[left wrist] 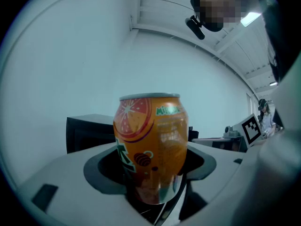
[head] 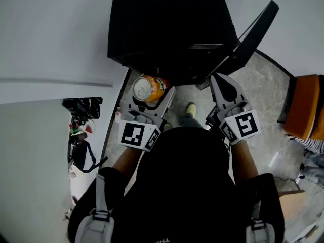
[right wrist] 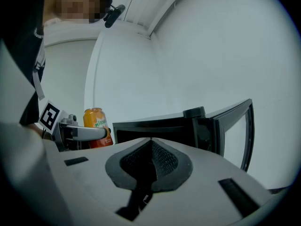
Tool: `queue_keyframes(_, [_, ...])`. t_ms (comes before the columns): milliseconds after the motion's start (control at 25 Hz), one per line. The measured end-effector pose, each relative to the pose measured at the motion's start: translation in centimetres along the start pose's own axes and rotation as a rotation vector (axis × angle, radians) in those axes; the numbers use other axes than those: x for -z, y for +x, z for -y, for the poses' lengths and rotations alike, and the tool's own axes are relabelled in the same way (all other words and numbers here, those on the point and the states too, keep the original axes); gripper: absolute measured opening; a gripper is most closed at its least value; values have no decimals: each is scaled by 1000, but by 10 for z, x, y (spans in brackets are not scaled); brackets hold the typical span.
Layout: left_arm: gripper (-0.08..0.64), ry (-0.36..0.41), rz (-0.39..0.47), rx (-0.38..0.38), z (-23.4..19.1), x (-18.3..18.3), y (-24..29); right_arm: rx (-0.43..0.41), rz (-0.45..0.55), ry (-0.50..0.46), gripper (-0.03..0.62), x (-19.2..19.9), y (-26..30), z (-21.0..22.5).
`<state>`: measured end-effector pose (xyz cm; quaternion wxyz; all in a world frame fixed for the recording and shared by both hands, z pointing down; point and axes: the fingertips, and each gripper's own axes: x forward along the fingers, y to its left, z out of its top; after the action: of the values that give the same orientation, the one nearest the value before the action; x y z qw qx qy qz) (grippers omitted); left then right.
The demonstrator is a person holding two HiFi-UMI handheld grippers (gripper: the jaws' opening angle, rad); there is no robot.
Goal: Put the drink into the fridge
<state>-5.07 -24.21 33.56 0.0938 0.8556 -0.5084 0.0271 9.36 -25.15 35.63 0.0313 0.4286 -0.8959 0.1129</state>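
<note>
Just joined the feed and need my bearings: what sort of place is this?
Probably an office or lab corner, not a home kitchen: a small black fridge with its door open, bare white walls, a marble-look floor and an orange seat at the right.
</note>
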Motion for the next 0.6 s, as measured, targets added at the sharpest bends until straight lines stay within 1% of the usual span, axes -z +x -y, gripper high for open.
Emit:
queue_keyframes(320, [344, 3, -6, -26, 12, 4, 12, -48, 16, -4, 14, -6, 1, 11])
queue_keyframes(600, [344, 5, -18, -35, 18, 7, 19, -82, 24, 7, 14, -7, 2, 11])
